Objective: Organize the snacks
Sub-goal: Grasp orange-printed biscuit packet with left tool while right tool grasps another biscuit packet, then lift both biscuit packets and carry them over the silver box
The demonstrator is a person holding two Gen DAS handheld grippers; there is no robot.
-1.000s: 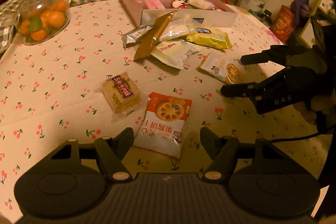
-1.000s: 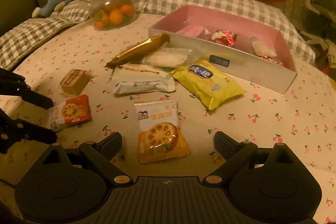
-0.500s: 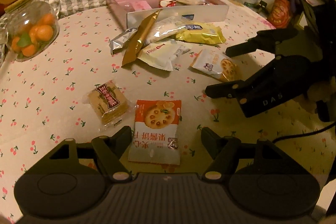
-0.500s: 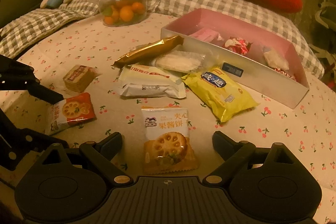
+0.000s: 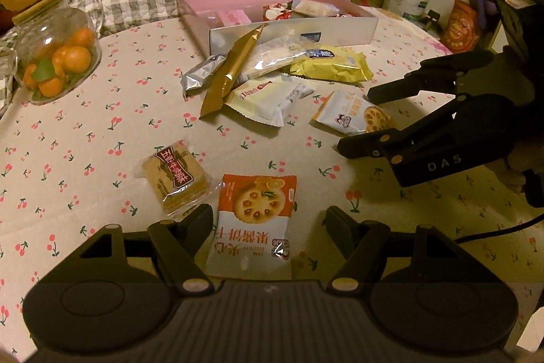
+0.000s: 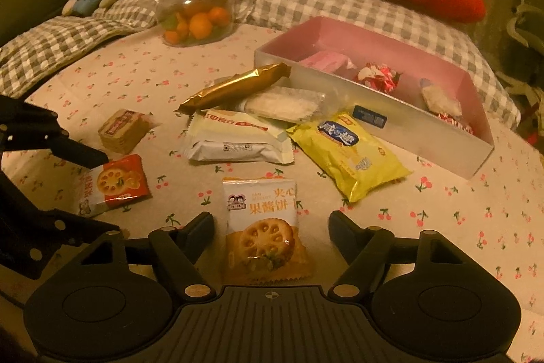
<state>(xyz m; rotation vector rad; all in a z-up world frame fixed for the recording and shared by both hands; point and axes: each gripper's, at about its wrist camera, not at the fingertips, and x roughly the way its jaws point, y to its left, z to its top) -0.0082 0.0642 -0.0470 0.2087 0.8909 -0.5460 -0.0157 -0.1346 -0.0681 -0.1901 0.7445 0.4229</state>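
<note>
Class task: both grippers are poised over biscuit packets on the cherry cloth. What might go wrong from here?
The right gripper is closing around the white biscuit packet; the thin, slippery wrapper may slide out. The left gripper straddles the red biscuit packet beside the brown cracker pack and might nudge it.

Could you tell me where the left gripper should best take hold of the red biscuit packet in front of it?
Probably across its two long edges, from above: the red biscuit packet lies flat, lengthwise between the left gripper fingers, neither visibly pressing it.
</note>
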